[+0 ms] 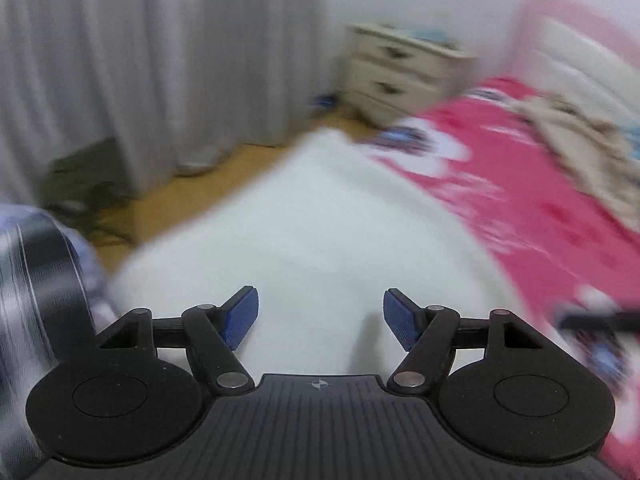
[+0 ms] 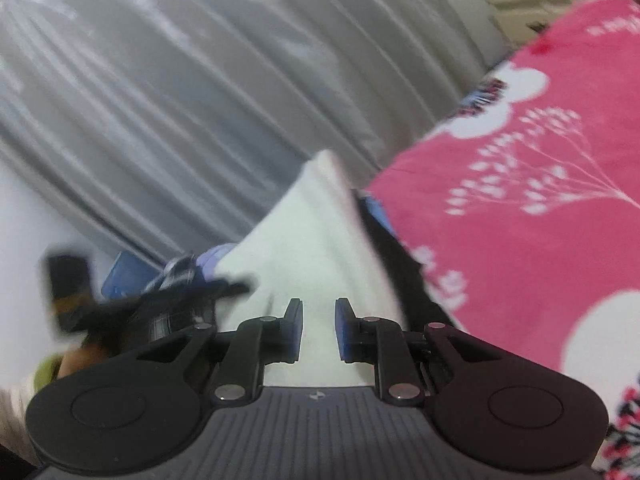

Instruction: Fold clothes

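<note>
Pink floral bedding fills the room's right side, grey curtains behind. Our left gripper stands wide and empty above the white garment; our right gripper is narrowly parted, white cloth between its pads, though we cannot tell whether they pinch it. Folding looks unfinished, the cloth rumpled at the bed's edge

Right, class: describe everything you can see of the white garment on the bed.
The white garment is plain, soft-looking cloth with no print. It lies spread on the pink floral bedspread, along the edge nearest the curtain, tapering to a point at its far end. The left view is blurred, so seams are unclear. It shows between both grippers' fingers; the open left gripper holds nothing.
</note>
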Available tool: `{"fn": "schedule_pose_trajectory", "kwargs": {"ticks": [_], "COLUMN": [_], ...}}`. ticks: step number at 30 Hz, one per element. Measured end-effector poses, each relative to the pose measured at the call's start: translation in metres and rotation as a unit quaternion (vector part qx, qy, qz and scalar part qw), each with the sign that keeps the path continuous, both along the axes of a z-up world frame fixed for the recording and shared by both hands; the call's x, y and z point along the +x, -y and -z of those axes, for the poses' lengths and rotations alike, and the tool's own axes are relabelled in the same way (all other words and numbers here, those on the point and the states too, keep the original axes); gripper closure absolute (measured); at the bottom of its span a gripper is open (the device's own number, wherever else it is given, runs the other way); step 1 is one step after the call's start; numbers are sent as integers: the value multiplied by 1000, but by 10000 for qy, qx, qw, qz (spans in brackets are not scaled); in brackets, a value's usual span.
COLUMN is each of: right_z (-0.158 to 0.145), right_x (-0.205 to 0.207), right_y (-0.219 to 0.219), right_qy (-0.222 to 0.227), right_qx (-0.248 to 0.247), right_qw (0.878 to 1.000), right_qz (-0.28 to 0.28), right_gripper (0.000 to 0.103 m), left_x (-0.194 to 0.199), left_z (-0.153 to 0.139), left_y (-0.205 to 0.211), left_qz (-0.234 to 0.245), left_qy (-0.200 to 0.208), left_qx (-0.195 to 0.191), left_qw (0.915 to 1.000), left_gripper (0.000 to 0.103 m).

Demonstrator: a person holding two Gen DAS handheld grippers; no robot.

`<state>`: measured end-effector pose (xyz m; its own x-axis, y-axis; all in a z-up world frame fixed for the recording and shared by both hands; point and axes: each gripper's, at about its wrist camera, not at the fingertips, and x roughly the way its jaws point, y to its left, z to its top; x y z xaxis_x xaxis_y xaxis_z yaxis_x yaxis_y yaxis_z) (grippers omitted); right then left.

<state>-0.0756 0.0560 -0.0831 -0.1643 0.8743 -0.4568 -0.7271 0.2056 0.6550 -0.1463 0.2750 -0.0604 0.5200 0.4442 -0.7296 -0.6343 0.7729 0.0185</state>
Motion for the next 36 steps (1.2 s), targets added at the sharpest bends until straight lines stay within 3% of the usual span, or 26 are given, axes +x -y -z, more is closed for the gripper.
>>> {"fn": "schedule_pose_trajectory", "kwargs": {"ticks": [2,5,8,10,14,17,23,26,30,34,36], "right_z": [5,36,54,53,41,41,51,44,21,37,41], "right_x": [-14,-30,-26,-24,-39,-51,-56,-64,-64,-66,-61], "right_y": [-11,-30,-24,-23,-26,-25,-11,-8,-9,-31,-31], "right_qy": [273,826,526,448,1017,1274,1262,1757,2029,2325,2240], "right_qx": [-93,-957,-897,-956,-1092,-1072,-1180,-1306,-759,-1095,-1175], "right_qw": [9995,9918,9946,9944,9887,9860,9848,9745,9752,9655,9669], "right_qz": [-156,-203,-35,-25,-165,-95,-182,-489,-465,-415,-336], "right_gripper": [83,86,87,87,86,85,87,86,85,86,88], "left_x": [10,6,3,5,25,61,117,122,126,132,132], "left_z": [15,22,21,11,-14,-17,15,25,26,26,25], "left_y": [-16,-23,-16,-12,12,17,-2,7,11,13,15], "left_qz": [-169,-228,-151,-118,559,880,773,819,699,681,652], "left_qy": [-162,-27,-17,-20,286,363,-51,-291,-397,-506,-532], "left_qx": [-92,-199,-69,17,617,798,697,1056,1138,1202,1233], "left_qw": [9997,9995,9999,9999,9961,9923,9946,9906,9902,9891,9888], "left_gripper": [23,15,16,26,29,28,27,22,22,22,22]}}
